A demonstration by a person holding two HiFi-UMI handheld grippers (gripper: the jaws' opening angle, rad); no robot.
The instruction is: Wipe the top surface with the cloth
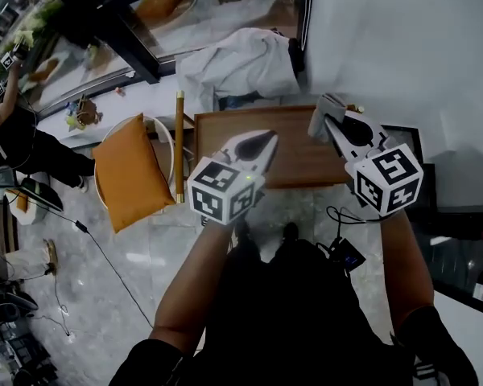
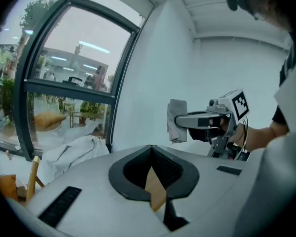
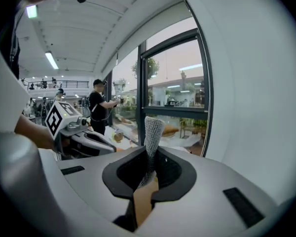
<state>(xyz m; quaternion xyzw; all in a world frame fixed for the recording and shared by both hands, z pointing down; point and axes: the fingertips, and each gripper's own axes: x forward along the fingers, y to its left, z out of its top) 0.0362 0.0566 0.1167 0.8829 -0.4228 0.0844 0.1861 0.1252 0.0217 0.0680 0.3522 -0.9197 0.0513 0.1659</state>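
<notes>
In the right gripper view a grey knitted cloth point(image 3: 152, 132) stands up from between the jaws of my right gripper point(image 3: 150, 152), which is shut on it. The head view shows this gripper point(image 1: 328, 123) held up in the air over the far right part of the wooden table top point(image 1: 290, 155), with the cloth point(image 1: 330, 103) at its tip. My left gripper point(image 1: 266, 141) hovers over the table's left half, its jaws together and nothing in them. In the left gripper view the cloth point(image 2: 176, 120) hangs from the right gripper point(image 2: 183, 121), well above the left gripper point(image 2: 151, 149).
A chair with an orange cushion point(image 1: 129, 175) stands left of the table, with a wooden pole point(image 1: 179, 143) beside it. A white sheet point(image 1: 241, 63) is heaped beyond the table's far edge. A white wall point(image 1: 402, 47) rises at right. A person point(image 3: 96, 112) stands by the window.
</notes>
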